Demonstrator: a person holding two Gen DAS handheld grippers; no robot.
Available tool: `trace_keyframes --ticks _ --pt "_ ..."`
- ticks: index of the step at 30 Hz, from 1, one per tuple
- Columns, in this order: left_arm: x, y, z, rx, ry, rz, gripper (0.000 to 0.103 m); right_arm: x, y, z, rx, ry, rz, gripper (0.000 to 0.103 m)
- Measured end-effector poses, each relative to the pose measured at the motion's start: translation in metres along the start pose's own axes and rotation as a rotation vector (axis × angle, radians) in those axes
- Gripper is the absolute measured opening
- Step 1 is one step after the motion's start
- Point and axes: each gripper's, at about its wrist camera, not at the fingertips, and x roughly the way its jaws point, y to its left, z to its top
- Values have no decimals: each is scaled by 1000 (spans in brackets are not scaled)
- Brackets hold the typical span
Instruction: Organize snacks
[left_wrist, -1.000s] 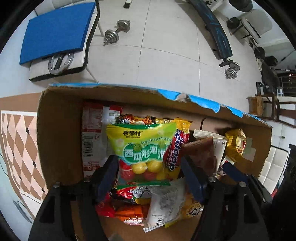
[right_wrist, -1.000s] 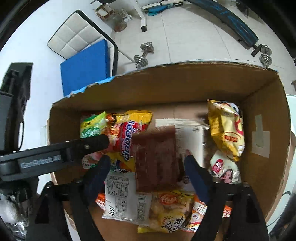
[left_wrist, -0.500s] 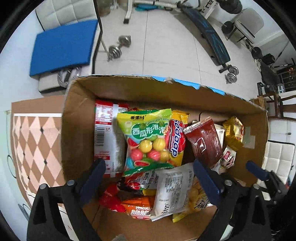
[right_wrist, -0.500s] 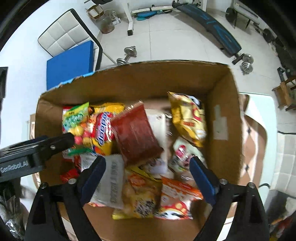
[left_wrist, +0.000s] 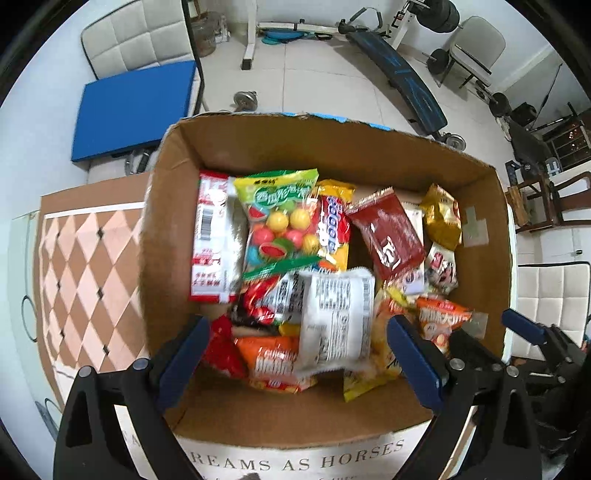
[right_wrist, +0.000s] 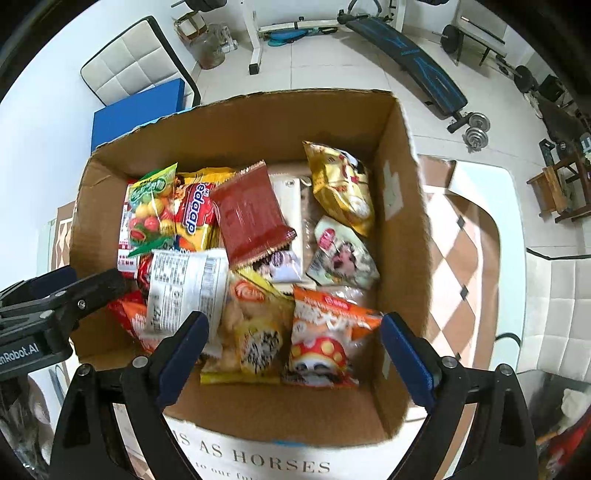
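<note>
An open cardboard box (left_wrist: 332, 147) (right_wrist: 258, 133) holds a pile of snack packets. A green bag of coloured candy balls (left_wrist: 277, 221) (right_wrist: 151, 206) lies at its left on a yellow and red packet. To the right of it, a dark red packet (left_wrist: 388, 236) (right_wrist: 251, 218) rests tilted on the pile. A white packet (left_wrist: 332, 317) lies nearer me. My left gripper (left_wrist: 297, 343) hangs open above the box's near side, nothing between its fingers. My right gripper (right_wrist: 295, 328) is open too, empty, over an orange bag (right_wrist: 325, 332). Each gripper shows at the edge of the other's view.
The box stands on a table with a brown diamond-patterned cloth (left_wrist: 81, 266) (right_wrist: 465, 236) and a printed white edge. Beyond it on the tiled floor are a white chair with a blue pad (left_wrist: 136, 107), a dumbbell (left_wrist: 245, 99), a weight bench (left_wrist: 410, 85) and further chairs.
Both grippers have lifted and drawn back from the box with their jaws spread wide. The left let go of the green candy bag, the right of the dark red packet, which now lies on the pile.
</note>
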Motion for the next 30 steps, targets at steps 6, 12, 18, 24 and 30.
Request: trace_keyframes --ticks 6,12,18,24,30 --pt "-26 -2 -39 0 -99 45 98 -27 -8 -30 5 -46 11 96" --pt "-56 -5 -86 -13 -192 62 98 -60 -12 -73 -11 -115 -3 96" --pt "-94 -15 -133 7 -281 94 98 -92 -14 -117 -21 -171 7 96" --pt "-133 -25 -179 16 -366 88 98 -134 -15 -168 -39 -251 9 96" --pt "-173 -38 -227 34 -439 74 98 -183 -18 -216 -42 -332 18 96"
